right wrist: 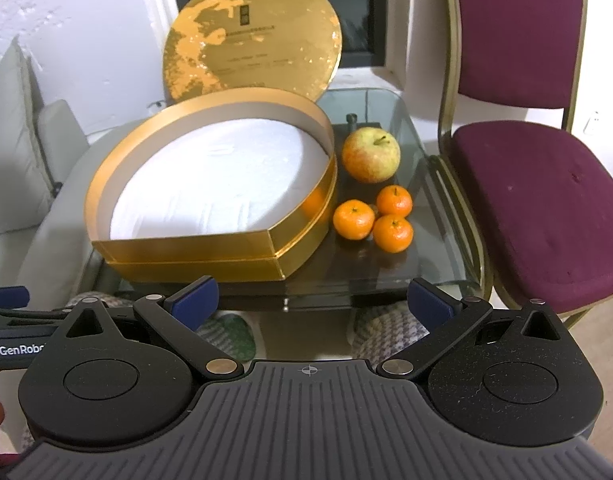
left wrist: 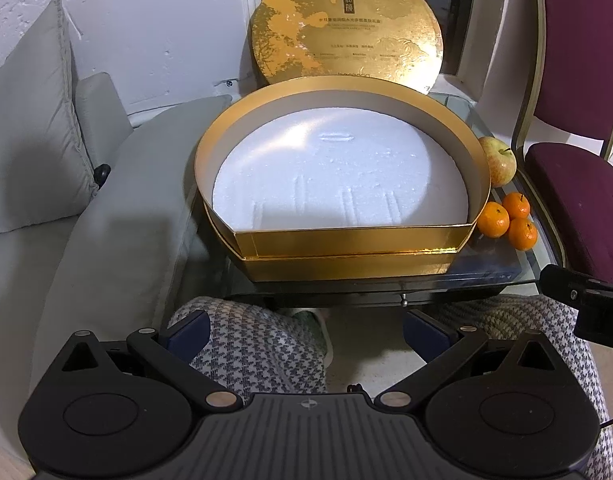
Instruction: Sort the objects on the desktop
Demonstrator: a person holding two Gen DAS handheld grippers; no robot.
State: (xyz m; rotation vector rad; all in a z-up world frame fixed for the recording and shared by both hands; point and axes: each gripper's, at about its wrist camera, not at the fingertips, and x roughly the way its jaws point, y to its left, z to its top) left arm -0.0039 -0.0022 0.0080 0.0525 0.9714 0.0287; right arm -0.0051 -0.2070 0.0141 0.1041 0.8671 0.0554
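White walls, a grey sofa cushion (left wrist: 34, 120) at the left of the frame and a maroon chair (right wrist: 538, 200) at the right close in a small glass table (right wrist: 438, 248). On it, filling the middle of both views, stands a gold box (left wrist: 346, 244) with its round lid (left wrist: 346, 24) propped upright behind it; the white foam liner (left wrist: 338, 176) inside shows nothing lying on it. Just right of the box sit an apple (right wrist: 371, 154) and, nearer the camera, three mandarins (right wrist: 353, 219) clustered so that they touch or nearly touch.

Both grippers hang short of the table's near edge, over the person's patterned trousers. The left gripper (left wrist: 304, 330) and the right gripper (right wrist: 312, 300) each have their blue fingers (right wrist: 196, 298) spread wide, with nothing between them.

Risks, as I judge them: the fruit is round and smooth-skinned on slick glass, so an off-centre pinch could squirt a mandarin out and send it rolling off the right-hand edge toward the chair. Reaching for one mandarin may nudge its neighbours. The apple is broad and may nearly fill the fingers' opening. A knock against the box wall could tip the leaning lid.

The fruit outside and the bare liner would fit either fruit waiting to go in or fruit taken out.
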